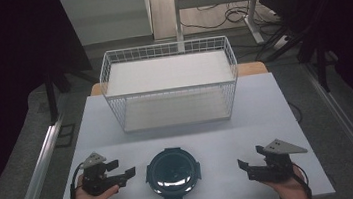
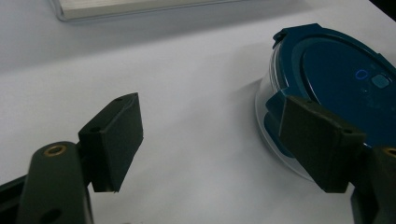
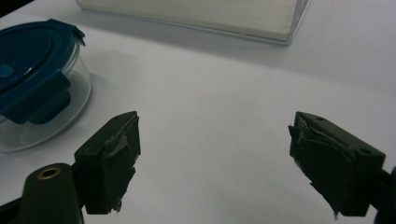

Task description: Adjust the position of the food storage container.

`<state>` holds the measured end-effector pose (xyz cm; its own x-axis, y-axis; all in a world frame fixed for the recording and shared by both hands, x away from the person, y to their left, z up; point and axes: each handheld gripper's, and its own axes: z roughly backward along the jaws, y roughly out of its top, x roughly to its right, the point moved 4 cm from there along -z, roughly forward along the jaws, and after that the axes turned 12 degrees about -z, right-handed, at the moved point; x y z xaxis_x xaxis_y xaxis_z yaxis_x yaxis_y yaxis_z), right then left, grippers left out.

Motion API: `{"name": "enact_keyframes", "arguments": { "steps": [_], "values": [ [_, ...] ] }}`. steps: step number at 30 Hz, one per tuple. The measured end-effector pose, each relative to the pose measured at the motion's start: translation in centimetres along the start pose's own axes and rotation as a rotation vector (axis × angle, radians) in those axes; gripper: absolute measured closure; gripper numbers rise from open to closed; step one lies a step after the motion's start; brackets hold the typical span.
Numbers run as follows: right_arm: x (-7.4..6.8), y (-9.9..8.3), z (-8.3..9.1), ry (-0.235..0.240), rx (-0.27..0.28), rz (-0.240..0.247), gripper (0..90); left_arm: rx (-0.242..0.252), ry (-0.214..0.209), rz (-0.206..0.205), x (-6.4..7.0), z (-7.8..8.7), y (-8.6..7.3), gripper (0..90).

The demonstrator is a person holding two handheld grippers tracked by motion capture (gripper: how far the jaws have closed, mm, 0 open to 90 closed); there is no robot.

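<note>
A round clear container with a dark blue clip lid point(image 1: 173, 173) sits on the white table point(image 1: 179, 139) near its front edge, between my two grippers. My left gripper point(image 1: 122, 168) is open just left of it, with nothing between its jaws; in the left gripper view the container point(image 2: 336, 79) lies at the right, beyond the right jaw. Open and holding nothing, my right gripper point(image 1: 250, 164) stands to the right of the container. In the right gripper view the container point(image 3: 32, 79) is at the far left, and the gripper point(image 3: 215, 154) faces bare table.
A white wire basket point(image 1: 170, 82) with two shelf levels stands at the back middle of the table. Its lower edge point(image 3: 196, 21) shows at the top of the right gripper view. Metal rails run along both sides of the table.
</note>
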<state>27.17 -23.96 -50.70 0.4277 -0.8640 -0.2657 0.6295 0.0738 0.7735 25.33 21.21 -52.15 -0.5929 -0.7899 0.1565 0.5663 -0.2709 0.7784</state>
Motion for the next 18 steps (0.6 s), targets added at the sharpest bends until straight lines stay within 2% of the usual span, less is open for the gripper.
{"name": "enact_keyframes", "arguments": {
  "steps": [18],
  "values": [
    [0.1, 0.0, 0.0, -0.015, 0.006, 0.010, 16.8, 0.008, -0.019, -0.015, 0.3, 1.0, 0.4, 22.1]
  ]
}}
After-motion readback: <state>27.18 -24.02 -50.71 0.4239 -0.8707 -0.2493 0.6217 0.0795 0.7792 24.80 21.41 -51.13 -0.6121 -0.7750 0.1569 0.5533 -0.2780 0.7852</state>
